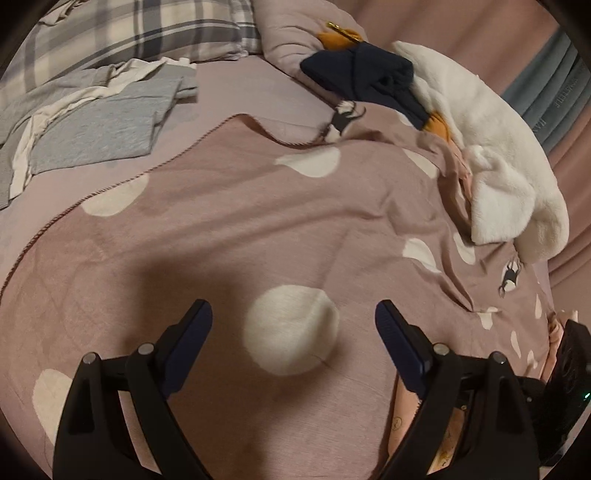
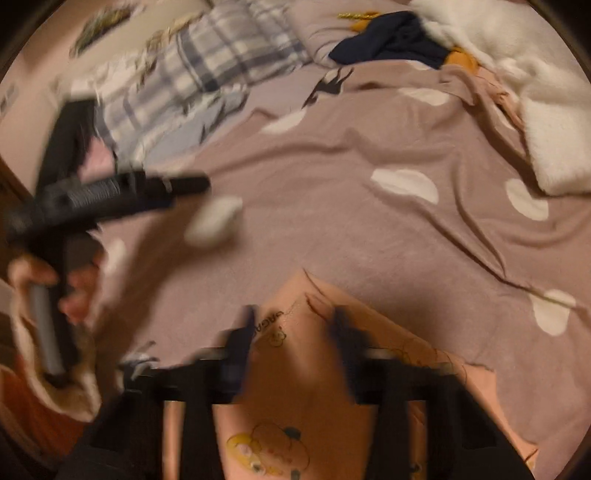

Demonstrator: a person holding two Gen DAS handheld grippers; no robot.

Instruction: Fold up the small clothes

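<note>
A small peach garment (image 2: 295,387) with cartoon prints lies on the mauve blanket in front of me. My right gripper (image 2: 293,325) hovers over it with its jaws apart and the cloth showing between them; the view is blurred. A strip of the garment (image 1: 402,424) shows at the lower right of the left wrist view. My left gripper (image 1: 293,314) is open and empty above a white dot on the blanket. It also shows in the right wrist view (image 2: 192,184), held in a hand at the left.
The mauve blanket (image 1: 258,221) with white dots covers the bed. Folded grey clothes (image 1: 99,122) lie at the far left by a plaid pillow (image 1: 140,29). A dark navy garment (image 1: 369,74) and a white fluffy garment (image 1: 491,155) lie at the far right.
</note>
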